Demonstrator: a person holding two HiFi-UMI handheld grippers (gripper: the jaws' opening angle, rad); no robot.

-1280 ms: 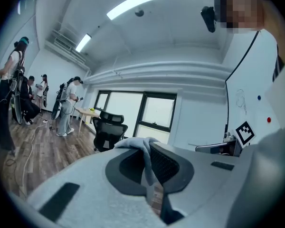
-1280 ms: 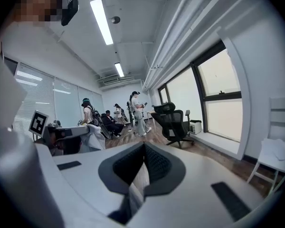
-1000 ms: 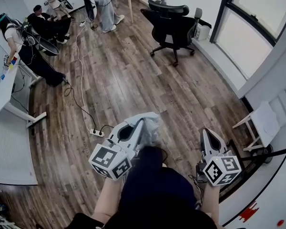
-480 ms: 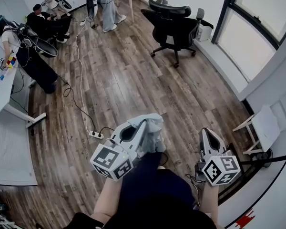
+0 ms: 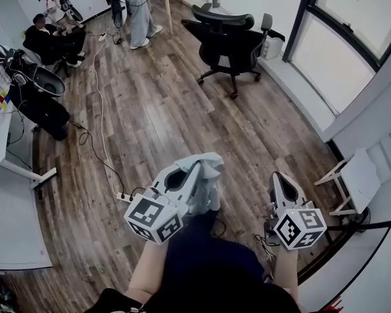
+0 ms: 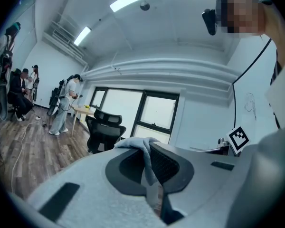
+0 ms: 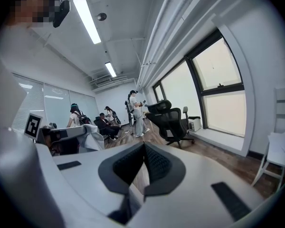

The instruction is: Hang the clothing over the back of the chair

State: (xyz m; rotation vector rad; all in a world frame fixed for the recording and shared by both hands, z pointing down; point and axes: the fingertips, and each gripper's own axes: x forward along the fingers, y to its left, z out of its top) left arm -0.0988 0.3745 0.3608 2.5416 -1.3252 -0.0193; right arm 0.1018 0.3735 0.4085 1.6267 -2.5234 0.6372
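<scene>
Clothing [image 5: 208, 162], seemingly soft and light, drooped from my left hand-held gripper [image 5: 198, 175], clamped on a bunched edge; my right hand-held gripper [image 5: 278, 178], beside it, was closed and empty.

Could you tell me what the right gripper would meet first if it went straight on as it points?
Probably the brown wood-plank floor: the shut right gripper tilts slightly down, and the black office chair stands farther off, slightly right.
</scene>
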